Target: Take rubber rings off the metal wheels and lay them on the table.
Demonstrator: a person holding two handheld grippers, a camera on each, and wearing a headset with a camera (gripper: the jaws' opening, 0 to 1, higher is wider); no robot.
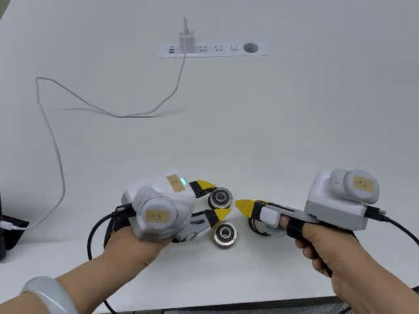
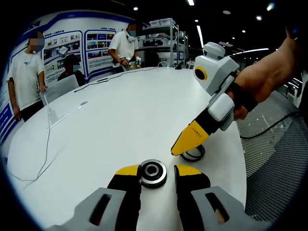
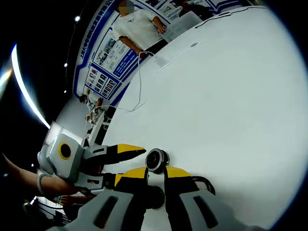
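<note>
Two metal wheels (image 1: 220,197) (image 1: 224,234), two tools (image 1: 215,199) (image 1: 243,207) — one power strip (image 1: 213,48)

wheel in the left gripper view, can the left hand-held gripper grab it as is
Probably yes: the left hand-held gripper is open with the wheel between its jaw tips, and the right hand-held gripper sits off to one side.
</note>
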